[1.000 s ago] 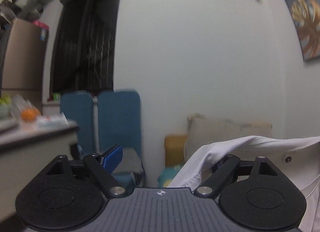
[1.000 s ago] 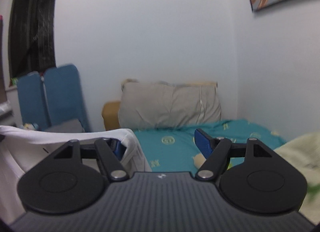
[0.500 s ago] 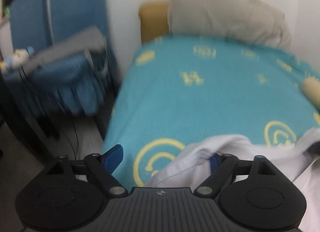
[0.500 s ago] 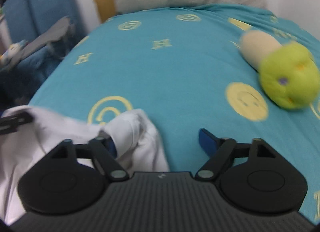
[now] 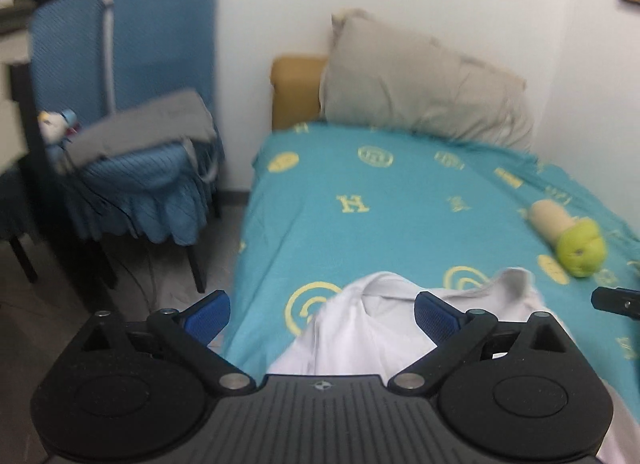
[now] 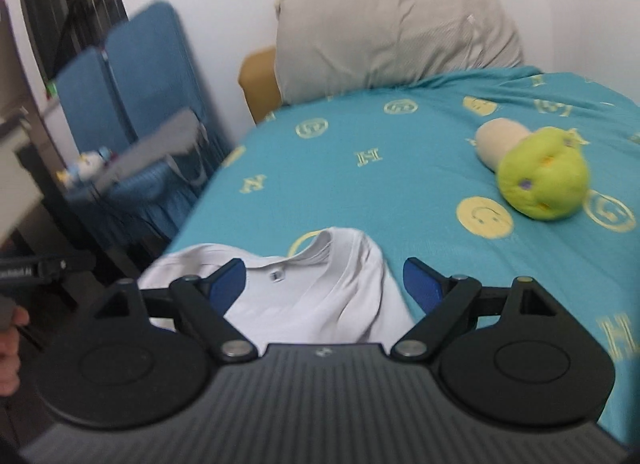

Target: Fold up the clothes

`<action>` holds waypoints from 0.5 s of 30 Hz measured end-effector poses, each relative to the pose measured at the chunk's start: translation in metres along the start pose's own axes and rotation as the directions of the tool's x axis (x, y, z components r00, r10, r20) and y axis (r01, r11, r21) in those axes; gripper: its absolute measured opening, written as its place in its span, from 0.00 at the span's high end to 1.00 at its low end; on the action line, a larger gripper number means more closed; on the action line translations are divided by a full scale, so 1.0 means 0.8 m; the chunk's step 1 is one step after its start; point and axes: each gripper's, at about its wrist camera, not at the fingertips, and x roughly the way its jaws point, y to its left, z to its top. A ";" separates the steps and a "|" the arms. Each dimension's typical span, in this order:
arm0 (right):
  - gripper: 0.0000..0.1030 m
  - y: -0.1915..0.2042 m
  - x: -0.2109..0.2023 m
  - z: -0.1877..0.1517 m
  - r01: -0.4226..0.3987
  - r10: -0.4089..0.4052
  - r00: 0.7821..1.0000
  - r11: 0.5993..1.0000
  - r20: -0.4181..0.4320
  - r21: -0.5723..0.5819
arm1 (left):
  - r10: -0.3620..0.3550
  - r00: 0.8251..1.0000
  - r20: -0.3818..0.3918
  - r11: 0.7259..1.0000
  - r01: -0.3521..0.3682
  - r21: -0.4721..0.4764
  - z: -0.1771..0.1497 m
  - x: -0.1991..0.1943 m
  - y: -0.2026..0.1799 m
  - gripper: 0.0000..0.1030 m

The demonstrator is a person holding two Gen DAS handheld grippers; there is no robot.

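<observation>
A bed under a teal sheet printed with yellow emblems is filling both views, a beige pillow leaning at its head. A white cotton T-shirt is lying rumpled on the near edge of that sheet, collar toward the pillow. The left gripper and right gripper are both standing wide, having just been opening; the cloth seems free of their blue pads, though blur is obscuring contact. A lime-green plush toy is resting well apart.

Yellow letter "H" motifs dot the teal bedsheet, printed between yellow smiley circles near the green plush toy; no other text is legible.
</observation>
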 end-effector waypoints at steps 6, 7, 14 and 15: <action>0.15 0.027 -0.158 -0.044 0.001 -0.002 0.997 1.000 0.080 0.009 | -0.005 0.993 0.118 0.999 0.011 -0.050 -0.048 -0.198 -0.021 0.03; 0.15 0.031 -0.183 -0.054 -0.010 0.008 0.996 1.000 0.090 0.016 | -0.008 0.991 0.133 0.999 0.015 -0.052 -0.058 -0.230 -0.024 0.03; 0.15 0.060 -0.322 -0.118 -0.012 0.014 0.994 1.000 0.109 -0.026 | -0.028 0.983 0.181 0.999 0.035 -0.034 -0.133 -0.388 -0.055 0.03; 0.15 0.064 -0.335 -0.127 -0.002 0.006 0.993 0.999 0.114 -0.040 | -0.027 0.982 0.185 0.999 0.033 -0.028 -0.143 -0.402 -0.061 0.03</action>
